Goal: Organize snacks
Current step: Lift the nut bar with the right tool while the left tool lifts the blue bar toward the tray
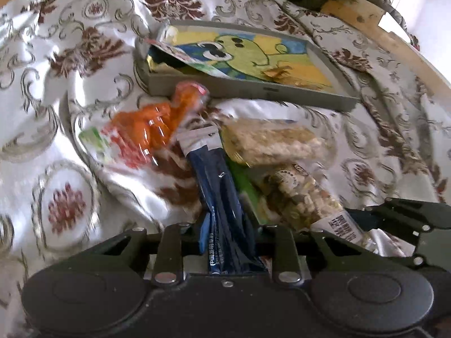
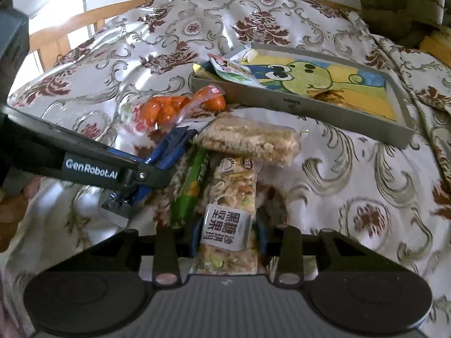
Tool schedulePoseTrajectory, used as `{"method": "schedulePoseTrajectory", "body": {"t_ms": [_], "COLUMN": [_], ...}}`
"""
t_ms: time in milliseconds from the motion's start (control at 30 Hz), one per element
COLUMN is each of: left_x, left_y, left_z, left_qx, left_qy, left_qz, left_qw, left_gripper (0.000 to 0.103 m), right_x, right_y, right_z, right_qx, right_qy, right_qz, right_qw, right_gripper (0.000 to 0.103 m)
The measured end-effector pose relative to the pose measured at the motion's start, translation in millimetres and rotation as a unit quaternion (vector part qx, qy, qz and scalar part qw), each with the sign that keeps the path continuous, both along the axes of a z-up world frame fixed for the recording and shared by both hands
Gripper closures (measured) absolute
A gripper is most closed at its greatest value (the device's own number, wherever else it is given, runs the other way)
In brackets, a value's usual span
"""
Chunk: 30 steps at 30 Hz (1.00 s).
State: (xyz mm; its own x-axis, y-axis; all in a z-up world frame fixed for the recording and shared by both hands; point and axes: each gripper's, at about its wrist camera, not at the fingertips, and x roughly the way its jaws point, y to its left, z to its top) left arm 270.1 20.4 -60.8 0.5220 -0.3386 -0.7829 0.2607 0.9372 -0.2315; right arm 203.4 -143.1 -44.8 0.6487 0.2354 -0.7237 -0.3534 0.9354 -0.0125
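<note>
Two tools, each clenched on a snack.
Left tool point(image 1: 228, 242) grips blue packet point(image 1: 222, 194); right tool point(image 2: 228, 242) grips nut bar point(image 2: 231, 211), both lengthwise, pointing toward tray point(image 2: 310, 104).

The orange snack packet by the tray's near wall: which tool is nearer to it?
Left. The left tool, gripping the blue packet, sits just below the orange packet; the right tool, gripping the nut bar, is farther back.
</note>
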Motion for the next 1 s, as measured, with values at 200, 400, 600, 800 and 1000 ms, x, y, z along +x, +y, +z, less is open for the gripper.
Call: {"method": "schedulePoseTrajectory", "body": {"t_ms": [200,400,600,800,1000], "left_x": [-28,-49,-70,-82,-73], "left_y": [5,18,23,26,29], "left_z": [5,16,23,41,46], "left_qx": [-0.042,-0.141,-0.15,-0.164,-0.183], "left_qy": [0.024,0.036,0.011,-0.045,-0.07], "left_qz": [0.01,0.039,0.05,0.039,0.055], "left_qw": [0.9988,0.9886,0.9873,0.9848,0.9791], "left_gripper": [0.076,0.076,0.076,0.076,0.076], "right_x": [-31,-61,-83,-94,-85], "right_y": [-2,-11,-21,-26,-31], "right_z": [4,13,25,38,51], "right_qx": [-0.018,0.017,0.035,0.056,0.077], "right_qy": [0.0,0.004,-0.02,-0.069,-0.108], "right_qz": [0.003,0.0,-0.024,-0.027,-0.026], "right_qw": [1.0,1.0,0.999,0.996,0.991], "right_gripper": [0.062,0.062,0.061,0.061,0.061]}}
